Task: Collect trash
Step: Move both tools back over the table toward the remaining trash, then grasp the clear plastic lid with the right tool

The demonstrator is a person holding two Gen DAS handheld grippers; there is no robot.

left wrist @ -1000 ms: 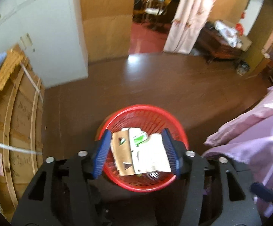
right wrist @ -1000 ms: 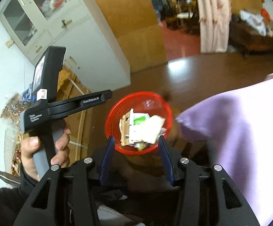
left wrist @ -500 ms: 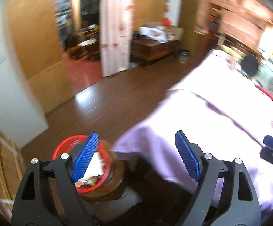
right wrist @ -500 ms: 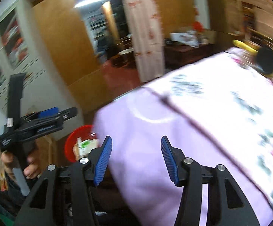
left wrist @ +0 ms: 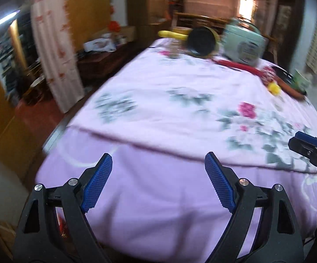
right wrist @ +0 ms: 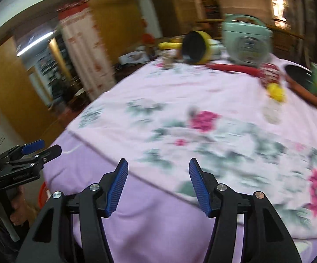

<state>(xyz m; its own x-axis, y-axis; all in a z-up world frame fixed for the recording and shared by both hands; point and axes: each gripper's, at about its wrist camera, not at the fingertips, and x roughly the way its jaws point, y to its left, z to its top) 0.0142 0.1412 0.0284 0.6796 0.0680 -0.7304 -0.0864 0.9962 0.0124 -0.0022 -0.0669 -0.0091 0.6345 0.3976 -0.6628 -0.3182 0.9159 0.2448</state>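
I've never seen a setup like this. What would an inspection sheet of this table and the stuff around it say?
Surface: table under a pink floral cloth, rumpled at the near edge.
Job's things: red basket, only a sliver showing past the table's edge; small yellow lump, maybe trash, too blurred to tell.
Clutter: pale green cooker, yellow pot on its side, red-rimmed pan.
Claws: left claw open, nothing between its jaws, which have just been opening; right claw likewise.
Cables: nothing seen.
Surroundings: curtained doorway, wooden panels.
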